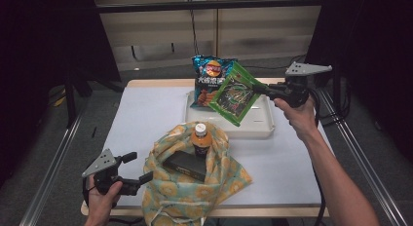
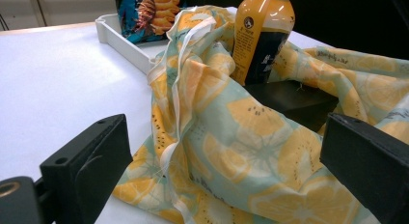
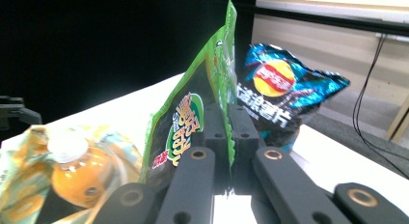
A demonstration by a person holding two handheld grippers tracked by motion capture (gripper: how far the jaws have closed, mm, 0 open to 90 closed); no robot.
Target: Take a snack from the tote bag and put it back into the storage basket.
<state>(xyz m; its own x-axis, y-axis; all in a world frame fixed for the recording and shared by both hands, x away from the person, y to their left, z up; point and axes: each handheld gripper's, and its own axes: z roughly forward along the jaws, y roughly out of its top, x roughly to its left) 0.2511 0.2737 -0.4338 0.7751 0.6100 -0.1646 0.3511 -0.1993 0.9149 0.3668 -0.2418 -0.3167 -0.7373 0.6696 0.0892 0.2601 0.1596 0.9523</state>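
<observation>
Bottle (image 1: pixel 200 137) and box (image 1: pixel 185 165) inside cloth bag (image 1: pixel 170 192), near side of tray (image 1: pixel 258 123); chip bag (image 1: pixel 207 80) in tray, snack packet (image 1: pixel 234 93) above tray.

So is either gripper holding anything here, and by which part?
The right gripper is shut on the green snack packet, pinching its edge and holding it above the white tray. The left gripper is open beside the fabric bag, holding nothing.

White table (image 1: pixel 146 114) set on grey floor (image 1: pixel 63 153), wooden edge seen at far side. Metal rails (image 1: pixel 48 172) laid along floor at both sides of table. Beige panelled wall (image 1: pixel 160 26) seen behind, crossed by dark horizontal bar (image 1: pixel 209 7). Black curtains (image 1: pixel 44 41) hung left and right. Cable (image 1: pixel 194 31) hung down wall. Room dimly lit.
</observation>
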